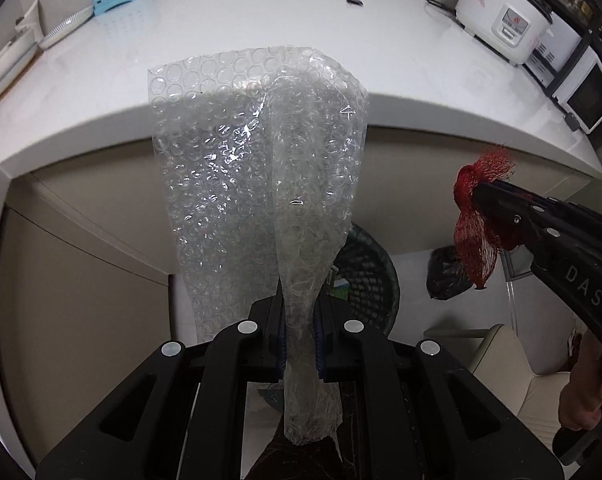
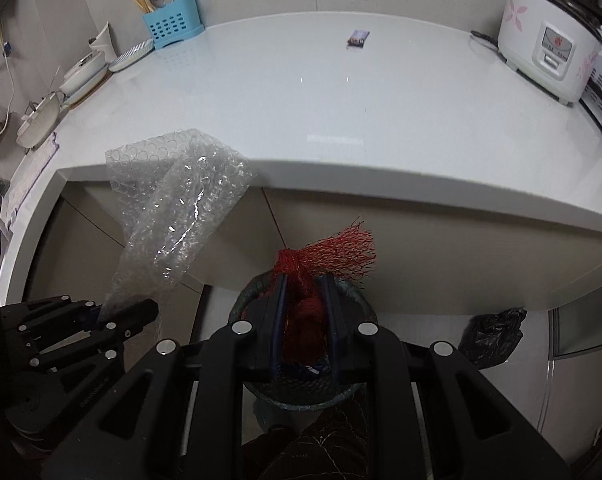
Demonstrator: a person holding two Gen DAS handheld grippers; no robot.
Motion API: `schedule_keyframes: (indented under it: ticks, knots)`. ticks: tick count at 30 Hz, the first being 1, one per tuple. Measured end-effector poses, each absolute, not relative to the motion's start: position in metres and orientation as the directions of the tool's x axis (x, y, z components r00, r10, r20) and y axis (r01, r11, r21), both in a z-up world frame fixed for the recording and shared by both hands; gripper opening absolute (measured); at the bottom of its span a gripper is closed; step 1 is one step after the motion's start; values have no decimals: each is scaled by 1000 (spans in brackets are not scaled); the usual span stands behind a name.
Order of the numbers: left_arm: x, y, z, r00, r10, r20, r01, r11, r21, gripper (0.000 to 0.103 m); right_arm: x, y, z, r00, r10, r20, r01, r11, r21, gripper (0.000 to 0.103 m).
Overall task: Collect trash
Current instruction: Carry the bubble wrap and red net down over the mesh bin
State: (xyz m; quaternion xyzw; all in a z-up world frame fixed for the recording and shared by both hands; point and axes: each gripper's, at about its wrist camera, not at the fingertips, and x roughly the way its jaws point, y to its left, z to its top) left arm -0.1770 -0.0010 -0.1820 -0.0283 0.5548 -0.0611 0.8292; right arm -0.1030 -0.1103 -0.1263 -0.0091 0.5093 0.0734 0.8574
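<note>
Two pieces of trash are in my grip: my left gripper (image 1: 299, 344) pinches the bubble wrap (image 1: 257, 168), which stands up toward twelve o'clock along the fingers, and my right gripper (image 2: 303, 328) pinches the red mesh net (image 2: 321, 256). What matters for the drop, I judge, is the wire bin (image 2: 301, 392) on the floor: it sits directly beneath the right fingers, while from the left it lies off at about two o'clock, so the right is nearer. The white counter (image 2: 341, 120) edge overhangs just beyond. A small wrapper (image 2: 358, 37) lies far back on it, and a black bag (image 2: 489, 336) slumps at four o'clock.
</note>
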Motion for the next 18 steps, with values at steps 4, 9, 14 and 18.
schedule_keyframes:
  ticks: [4,9,14,18]
  knots:
    - [-175,-6,-203,373,-147,-916,71,989,-129,9,-104,-115,-155,433,125,-893,-133,988,73,16]
    - [-171,-9,-238,336,-163,-927,57,987,-153,9,-101,-116,-194,381,144,-913,-144,985,96,17]
    - [-161,-12,-278,268,-160,-950,48,987,-153,9,-96,-115,-227,326,166,-931,-159,980,119,17]
    - [-151,-13,-300,228,-153,-961,44,988,-147,9,-92,-113,-258,271,177,-946,-168,976,135,18]
